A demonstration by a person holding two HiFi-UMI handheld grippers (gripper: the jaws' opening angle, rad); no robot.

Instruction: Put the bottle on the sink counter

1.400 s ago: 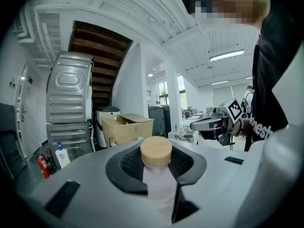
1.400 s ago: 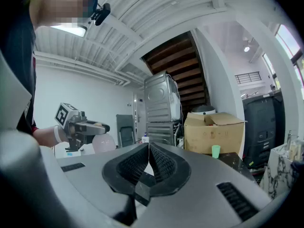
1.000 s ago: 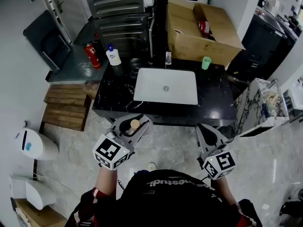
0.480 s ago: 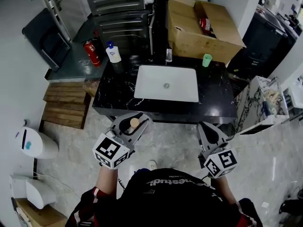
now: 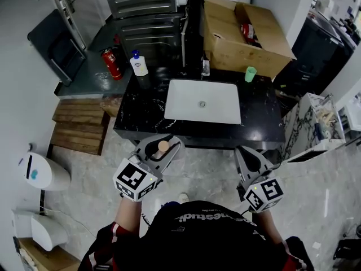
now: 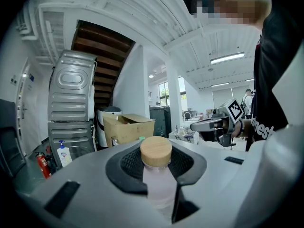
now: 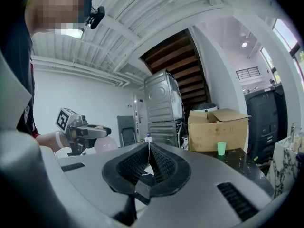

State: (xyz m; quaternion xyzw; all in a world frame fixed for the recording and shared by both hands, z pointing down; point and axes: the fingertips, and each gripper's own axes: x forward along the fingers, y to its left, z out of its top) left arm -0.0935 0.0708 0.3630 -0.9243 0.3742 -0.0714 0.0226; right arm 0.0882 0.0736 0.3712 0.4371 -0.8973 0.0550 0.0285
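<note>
We clamp one bottle (image 6: 156,177) in our left gripper (image 5: 163,144). Our right gripper (image 7: 148,149) is pinched together, empty. Ahead are one sink (image 5: 186,101) and one green cup (image 5: 250,74).

Open counter (image 5: 140,110) flanking sink (image 5: 183,100)

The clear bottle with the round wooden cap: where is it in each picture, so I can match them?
Head view: clear bottle with wooden cap, lower left of centre, in the left gripper.
Left gripper view: bottom centre, clamped between the jaws.
Right gripper view: left of centre, pale body only.
Shared landmark: brown cardboard box, in all three.
</note>
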